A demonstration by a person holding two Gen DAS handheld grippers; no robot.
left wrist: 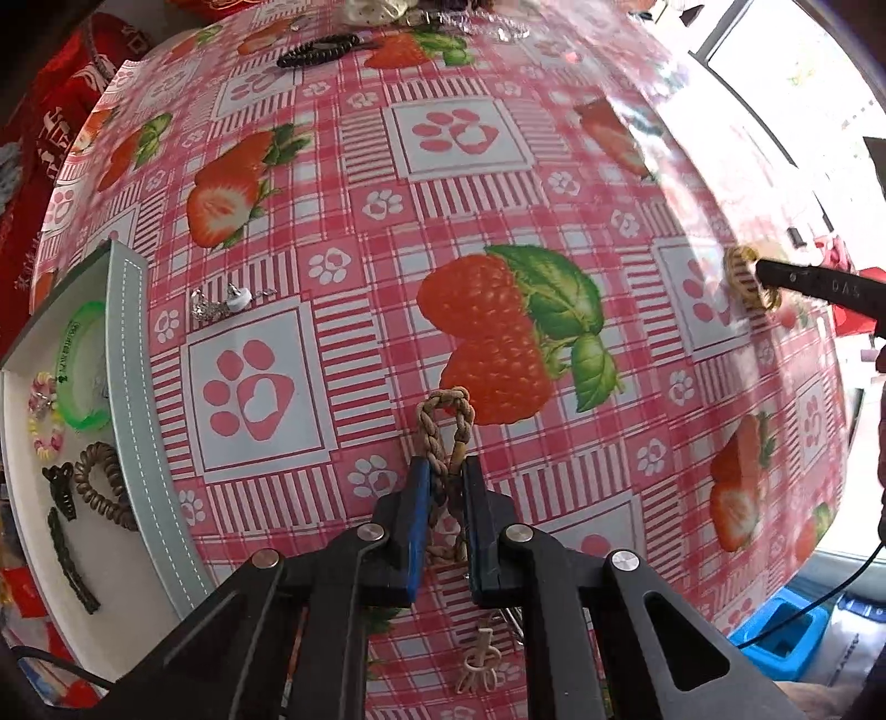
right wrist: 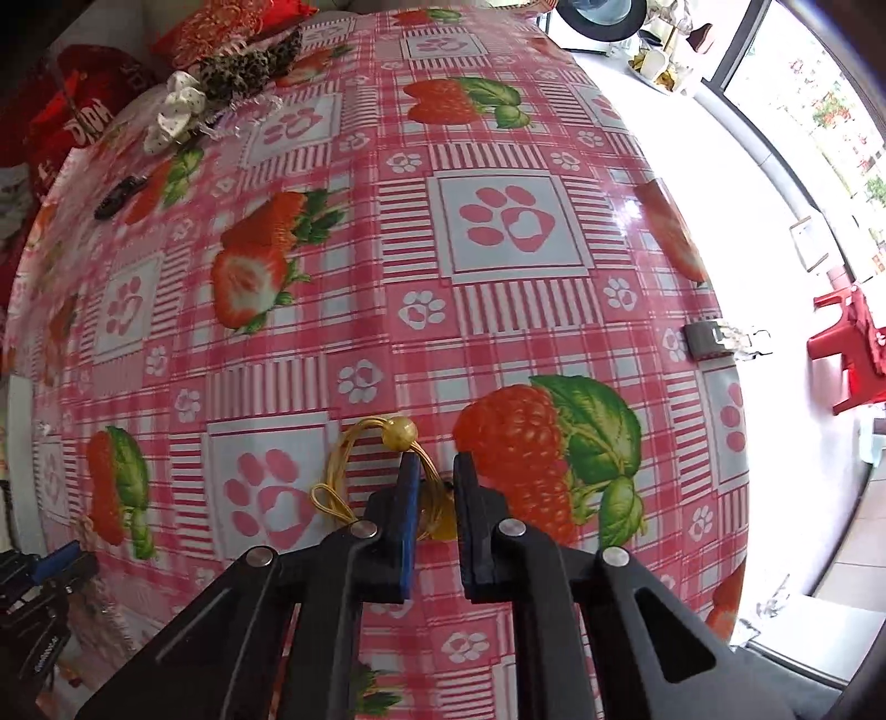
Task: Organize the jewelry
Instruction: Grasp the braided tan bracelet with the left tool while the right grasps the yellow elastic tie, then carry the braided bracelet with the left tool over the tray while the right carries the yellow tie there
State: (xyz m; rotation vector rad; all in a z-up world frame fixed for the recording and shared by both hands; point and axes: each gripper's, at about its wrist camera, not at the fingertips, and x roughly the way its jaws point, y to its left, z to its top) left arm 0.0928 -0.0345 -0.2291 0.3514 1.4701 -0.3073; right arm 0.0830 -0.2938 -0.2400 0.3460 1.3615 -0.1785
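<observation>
Pinching a braided tan cord (left wrist: 444, 437), the left gripper (left wrist: 443, 476) has its fingers closed on the cord's two strands, with the looped end sticking out past the tips over the strawberry tablecloth (left wrist: 454, 183). More of the cord trails back under the gripper, and a pale knotted bit (left wrist: 480, 662) lies on the cloth down there too, though I can't tell if it's part of the same piece.

Over on the other side, the right gripper (right wrist: 431, 471) sits low at a gold elastic loop (right wrist: 354, 476) with a yellow bead (right wrist: 400, 432). The strands run between the fingers, but there's a visible gap between them, so it looks parted rather than clamped. The bead sits just past the left fingertip. From the left camera you can see that gripper far off at the table's right edge, beside a blurry yellowish clip (left wrist: 745, 274).

To the left is a tray (left wrist: 130, 343) with a pale stitched rim. Inside it: a green bangle (left wrist: 83, 371), a bead bracelet (left wrist: 44, 415), a brown coil tie (left wrist: 102, 484), a dark claw clip (left wrist: 61, 487) and a long dark barrette (left wrist: 72, 562).

Still loose on the cloth: silver earrings (left wrist: 221, 302) just beyond the tray, a black coil tie (left wrist: 315, 51) at the far side, a white bow (right wrist: 177, 111) and a leopard scrunchie (right wrist: 243, 69) at the far edge, and a small metal clasp (right wrist: 709, 339) by the right edge.
</observation>
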